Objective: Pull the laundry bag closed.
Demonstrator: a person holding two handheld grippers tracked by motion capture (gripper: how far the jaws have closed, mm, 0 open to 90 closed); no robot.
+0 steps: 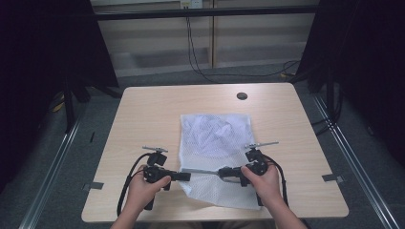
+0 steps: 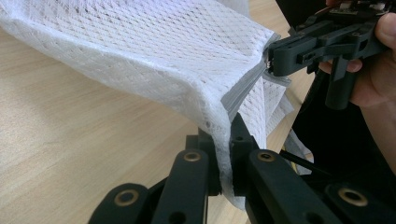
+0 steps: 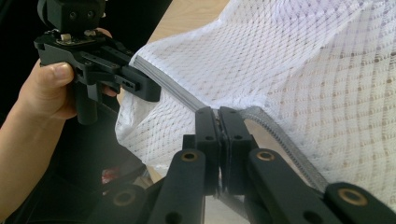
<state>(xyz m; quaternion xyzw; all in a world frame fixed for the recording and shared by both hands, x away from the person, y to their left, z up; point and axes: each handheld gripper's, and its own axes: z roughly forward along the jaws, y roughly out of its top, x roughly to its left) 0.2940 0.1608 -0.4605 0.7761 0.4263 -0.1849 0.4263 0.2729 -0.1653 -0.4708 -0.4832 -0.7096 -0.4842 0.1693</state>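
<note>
— Where do our grippers stand now?

— Our left gripper (image 2: 224, 154) is clenched on the grey zipper edge (image 2: 243, 91) of the white mesh bag (image 1: 215, 143), and our right gripper (image 3: 218, 140) pinches the same edge further along. The bag lies on the table (image 1: 143, 119), its near part lifted between us.

— What could go wrong?

— If we pull apart too strongly, we think the thin mesh may slip out of the jaws or tear, because each grip takes only little material.
</note>
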